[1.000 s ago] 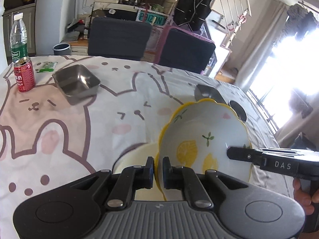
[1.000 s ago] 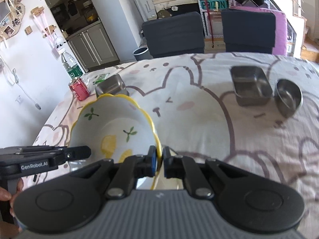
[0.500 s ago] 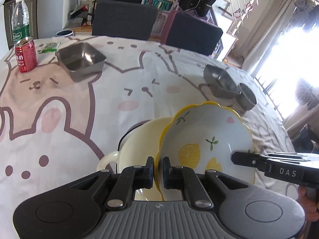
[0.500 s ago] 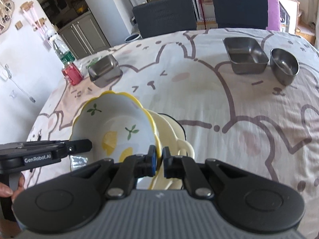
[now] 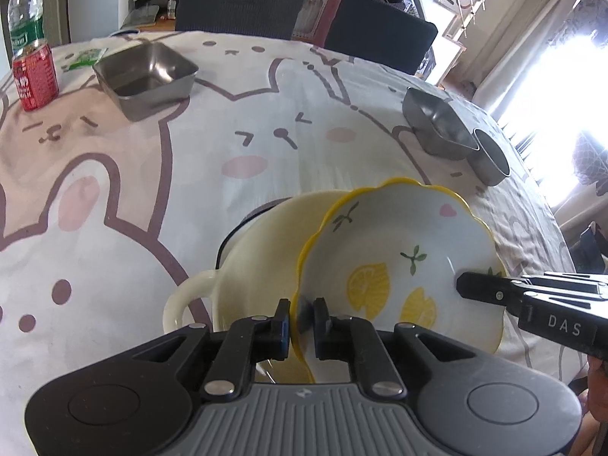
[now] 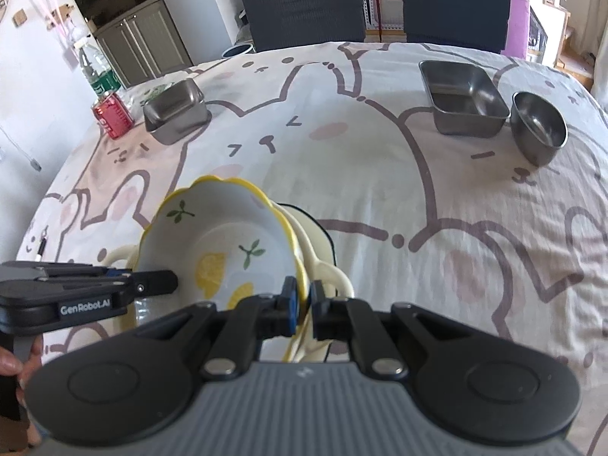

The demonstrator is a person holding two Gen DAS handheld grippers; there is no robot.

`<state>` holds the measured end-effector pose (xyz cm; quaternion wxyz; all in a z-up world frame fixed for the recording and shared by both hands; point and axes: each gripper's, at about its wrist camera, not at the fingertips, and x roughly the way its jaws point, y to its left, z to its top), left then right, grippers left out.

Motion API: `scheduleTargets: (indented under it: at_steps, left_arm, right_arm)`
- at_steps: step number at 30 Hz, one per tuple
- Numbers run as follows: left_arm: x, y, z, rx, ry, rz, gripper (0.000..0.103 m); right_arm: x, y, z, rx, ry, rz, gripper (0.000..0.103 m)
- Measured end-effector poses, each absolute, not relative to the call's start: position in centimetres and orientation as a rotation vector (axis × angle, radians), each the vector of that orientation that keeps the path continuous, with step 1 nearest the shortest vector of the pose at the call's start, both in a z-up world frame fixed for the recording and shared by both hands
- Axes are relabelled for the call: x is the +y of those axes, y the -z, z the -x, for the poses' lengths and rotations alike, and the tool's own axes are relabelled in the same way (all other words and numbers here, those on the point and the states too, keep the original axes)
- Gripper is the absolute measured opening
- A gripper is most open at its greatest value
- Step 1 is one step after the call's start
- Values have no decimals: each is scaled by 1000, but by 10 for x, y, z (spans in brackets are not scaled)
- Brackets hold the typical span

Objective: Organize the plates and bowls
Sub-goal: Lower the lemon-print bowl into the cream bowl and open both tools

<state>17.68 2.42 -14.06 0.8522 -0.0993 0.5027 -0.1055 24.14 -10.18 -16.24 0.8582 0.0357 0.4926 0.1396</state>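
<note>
A white lemon-print bowl [image 5: 399,250] with a wavy yellow rim rests tilted inside a larger cream bowl [image 5: 258,266] with side handles, on the bunny-print tablecloth. My left gripper [image 5: 301,323] straddles the lemon bowl's near-left rim; its jaws are opening, with the rim still between the pads. My right gripper [image 6: 303,304] is shut on the opposite rim of the lemon bowl [image 6: 220,235], above the cream bowl [image 6: 323,266]. Each wrist view shows the other gripper's black fingers reaching in from the side.
A square steel dish [image 5: 146,72] sits at the far left near a red can [image 5: 34,76] and a water bottle [image 5: 22,19]. A rectangular steel dish [image 6: 463,102] and a round steel bowl [image 6: 537,125] stand at the far right. Two dark chairs line the far edge.
Both grippers have come down with the lemon bowl, which now sits in the cream bowl instead of hanging above it. The left jaws look slightly wider apart.
</note>
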Motion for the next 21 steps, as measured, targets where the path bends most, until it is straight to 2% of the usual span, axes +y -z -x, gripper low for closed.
scheduleTargets:
  at_steps: [6, 21]
  left_arm:
    - [21, 148, -180, 1077, 222, 181, 17]
    - [34, 141, -180, 1044, 251, 203, 16]
  right_arm:
    - [-92, 163, -242, 1025, -294, 6, 9]
    - [-87, 166, -245, 1014, -315, 68, 8]
